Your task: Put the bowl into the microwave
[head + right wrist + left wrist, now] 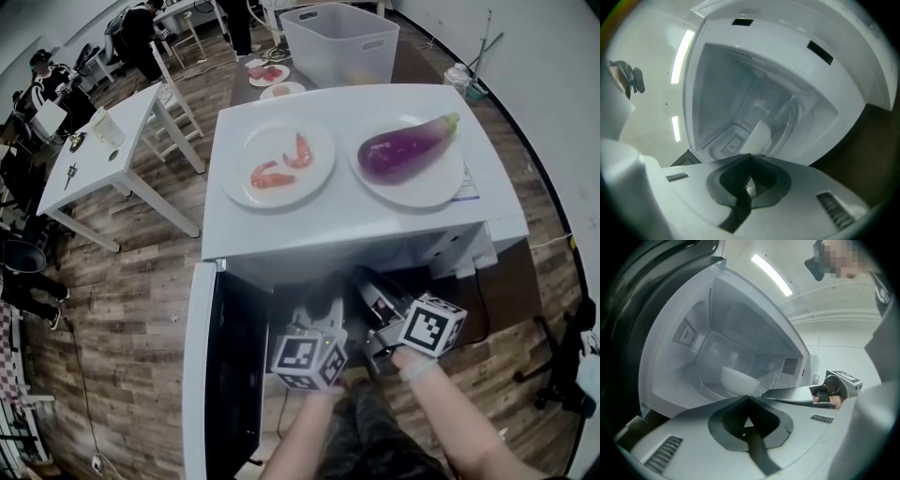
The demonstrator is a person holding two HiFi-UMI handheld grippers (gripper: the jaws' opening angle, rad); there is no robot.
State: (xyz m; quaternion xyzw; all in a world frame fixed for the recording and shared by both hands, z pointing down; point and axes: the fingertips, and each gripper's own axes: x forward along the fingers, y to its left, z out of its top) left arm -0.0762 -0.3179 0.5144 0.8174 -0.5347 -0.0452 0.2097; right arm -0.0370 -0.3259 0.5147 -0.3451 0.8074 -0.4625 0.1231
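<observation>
"Bowl [738, 379] first: where is it?"

"Inside the microwave [347, 220], upright on the turntable [710, 391], clear of both tongs. Your left gripper [748, 398] and right gripper [750, 158] are each pinched together on nothing, just outside the opening."

"What could go wrong?"

"You might clip the open door [220, 375] with an elbow or jolt the casing. The eggplant [405, 147] on its plate [436, 187] overhead looks ready to roll."

"And the room?"

"Wood floor [122, 281], white tables [98, 159], a plastic bin [339, 42] behind."

Pale grey left gripper [749, 397] and right gripper [750, 157] each carry a white cube [307, 361] with black square markers.
</observation>
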